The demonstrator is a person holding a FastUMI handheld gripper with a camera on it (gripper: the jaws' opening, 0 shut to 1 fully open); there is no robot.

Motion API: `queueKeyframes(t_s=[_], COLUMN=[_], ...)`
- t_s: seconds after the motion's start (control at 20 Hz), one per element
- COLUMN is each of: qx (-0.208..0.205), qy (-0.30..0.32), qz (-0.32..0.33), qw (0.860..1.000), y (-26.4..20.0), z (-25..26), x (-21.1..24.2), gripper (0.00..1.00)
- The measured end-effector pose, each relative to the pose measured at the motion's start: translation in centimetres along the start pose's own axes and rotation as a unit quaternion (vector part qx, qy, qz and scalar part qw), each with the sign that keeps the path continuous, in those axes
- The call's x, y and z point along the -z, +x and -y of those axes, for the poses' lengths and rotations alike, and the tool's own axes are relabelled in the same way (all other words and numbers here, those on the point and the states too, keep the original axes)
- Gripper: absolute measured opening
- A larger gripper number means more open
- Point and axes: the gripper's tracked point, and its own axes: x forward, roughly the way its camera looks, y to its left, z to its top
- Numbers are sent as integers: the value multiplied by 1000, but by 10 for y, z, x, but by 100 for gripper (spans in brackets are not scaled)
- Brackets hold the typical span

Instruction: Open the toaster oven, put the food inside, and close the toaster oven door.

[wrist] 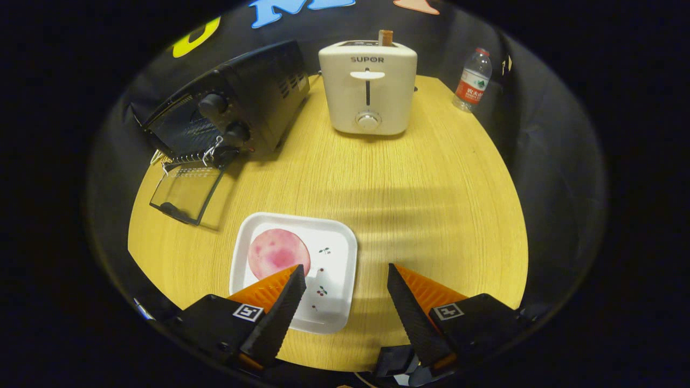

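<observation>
We see our gripper [345, 272] with its fingers spread apart and holding nothing, one fingertip over the white plate [334, 302], which carries a round pink slice of food [275, 250]. Beyond the plate the black toaster oven [237, 102] stands with its glass door [186, 191] folded down onto the wooden table [431, 188]. Beside the oven, a white toaster [368, 86] holds a piece of bread [385, 37] in its slot, with a water bottle [473, 81] near the table's far edge.
</observation>
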Motion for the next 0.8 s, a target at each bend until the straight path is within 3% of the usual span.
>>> queueKeyframes(t_s=[0.25, 0.5, 0.6, 0.7, 0.8], qx=[-6, 13, 10, 6, -2], qy=[28, -5, 1, 15, 29], qz=[-51, -69, -76, -82, -95], qw=[998, 997, 997, 996, 995], y=[14, 16, 15, 15, 19], z=[-9, -7, -5, -3, -2], x=[24, 26, 26, 25, 28], gripper=[95, 69, 52, 45, 31])
